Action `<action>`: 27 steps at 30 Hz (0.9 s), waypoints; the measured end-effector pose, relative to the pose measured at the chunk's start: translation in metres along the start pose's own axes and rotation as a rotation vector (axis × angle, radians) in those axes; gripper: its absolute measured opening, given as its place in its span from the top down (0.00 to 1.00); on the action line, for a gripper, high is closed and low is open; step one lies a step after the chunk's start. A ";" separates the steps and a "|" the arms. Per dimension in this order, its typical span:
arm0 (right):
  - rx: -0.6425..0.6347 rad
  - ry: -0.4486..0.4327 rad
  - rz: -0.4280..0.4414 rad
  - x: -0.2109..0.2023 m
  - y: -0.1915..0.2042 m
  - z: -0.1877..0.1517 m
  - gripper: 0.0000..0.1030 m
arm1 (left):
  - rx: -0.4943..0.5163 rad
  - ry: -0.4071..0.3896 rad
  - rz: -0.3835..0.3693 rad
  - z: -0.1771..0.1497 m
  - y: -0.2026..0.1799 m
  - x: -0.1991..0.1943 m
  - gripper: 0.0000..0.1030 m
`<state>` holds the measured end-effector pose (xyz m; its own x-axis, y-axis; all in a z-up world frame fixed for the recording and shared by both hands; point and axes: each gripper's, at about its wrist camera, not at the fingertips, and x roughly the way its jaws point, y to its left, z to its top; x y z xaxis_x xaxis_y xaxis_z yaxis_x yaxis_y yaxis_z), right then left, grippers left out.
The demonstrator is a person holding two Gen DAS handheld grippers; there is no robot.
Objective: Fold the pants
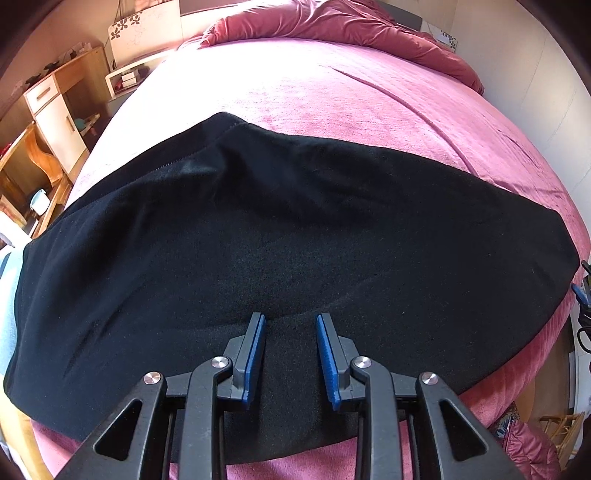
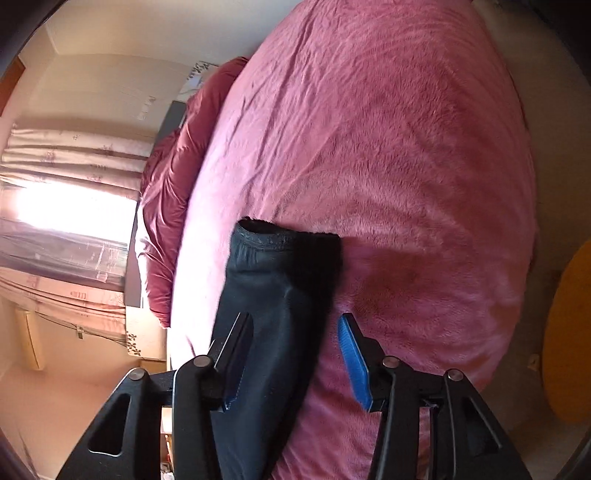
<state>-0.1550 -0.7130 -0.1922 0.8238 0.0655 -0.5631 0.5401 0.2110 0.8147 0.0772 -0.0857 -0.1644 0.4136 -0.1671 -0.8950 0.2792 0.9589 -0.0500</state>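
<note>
A home bedroom — pink-covered bed, curtains, wooden desk.

The pants lie spread on the bed, crumpled duvet behind.

Left gripper parted; right gripper parted

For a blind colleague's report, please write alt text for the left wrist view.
Black pants lie spread across a pink bed cover, filling most of the view. The left gripper is low over their near edge, blue pads apart with nothing pinched. Wooden furniture stands left of the bed.
</note>
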 end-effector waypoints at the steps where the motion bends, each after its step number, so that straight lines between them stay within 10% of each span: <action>1: 0.000 0.011 -0.006 0.005 0.001 0.001 0.52 | -0.003 0.000 -0.002 -0.001 0.000 0.000 0.72; 14: -0.027 0.017 -0.049 0.060 0.030 0.006 0.82 | -0.042 0.023 -0.032 0.003 0.017 0.015 0.72; 27: -0.396 0.056 0.063 0.053 0.164 -0.022 0.83 | -0.058 0.069 -0.067 0.023 0.038 0.022 0.72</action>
<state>-0.0264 -0.6535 -0.0909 0.8367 0.1408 -0.5293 0.3716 0.5639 0.7375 0.1170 -0.0586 -0.1758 0.3349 -0.2168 -0.9170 0.2523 0.9583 -0.1344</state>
